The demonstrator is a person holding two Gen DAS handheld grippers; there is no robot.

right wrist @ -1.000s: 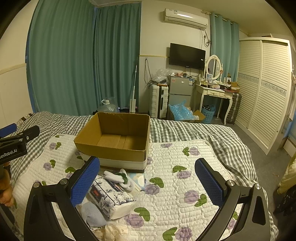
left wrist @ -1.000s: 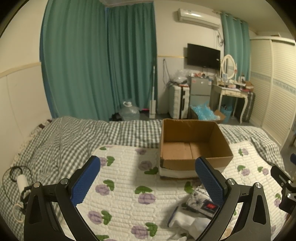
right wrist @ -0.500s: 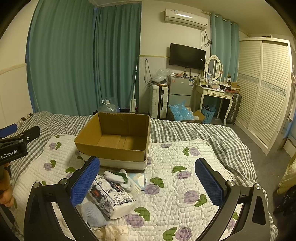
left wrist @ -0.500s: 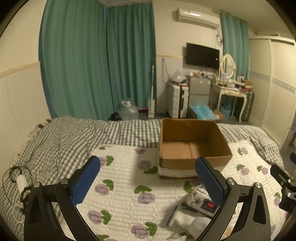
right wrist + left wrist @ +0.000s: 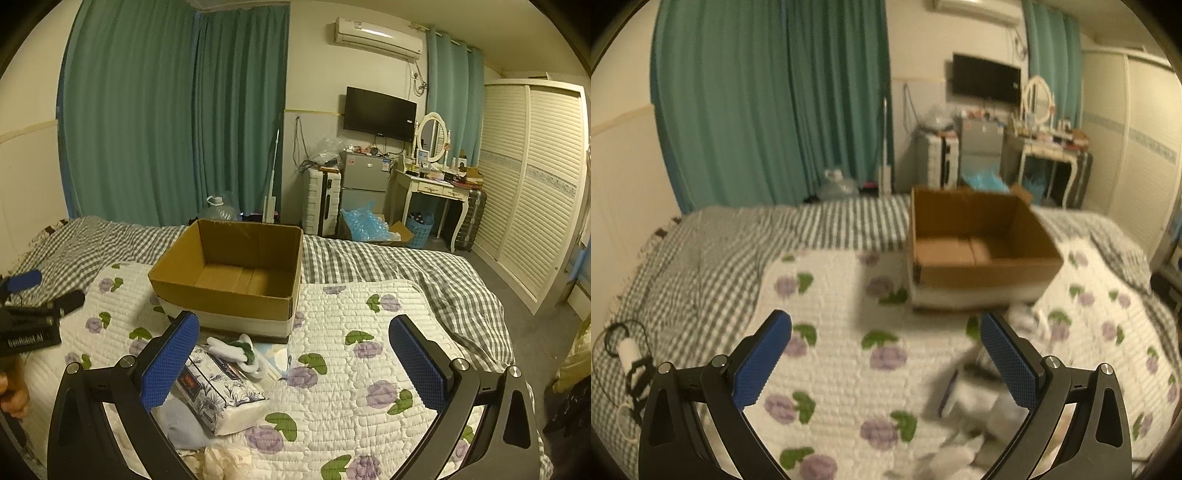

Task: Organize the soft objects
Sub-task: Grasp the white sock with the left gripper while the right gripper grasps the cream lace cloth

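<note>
An empty brown cardboard box [image 5: 236, 273] [image 5: 979, 247] stands on a white quilt with purple flowers [image 5: 362, 354]. In front of it lies a small heap: a flower-print tissue pack [image 5: 218, 387], a white and green soft toy [image 5: 236, 350], a pale blue sock [image 5: 181, 424] and a cream cloth [image 5: 225, 458]. My right gripper [image 5: 293, 354] hangs open just right of the heap, its left pad over the tissue pack. The left gripper [image 5: 886, 354] is open above the quilt, and the heap [image 5: 975, 402] shows blurred at its right finger.
A grey checked blanket [image 5: 399, 266] covers the rest of the bed. A white charger with a black cable [image 5: 628, 354] lies at the bed's left edge. Beyond the bed stand green curtains, a suitcase [image 5: 321, 203], a small fridge and a dressing table [image 5: 432, 192]; a wardrobe lines the right wall.
The left wrist view has tilted down and blurred, so the left gripper is moving toward the quilt. The right gripper has held still. Both stay open.
</note>
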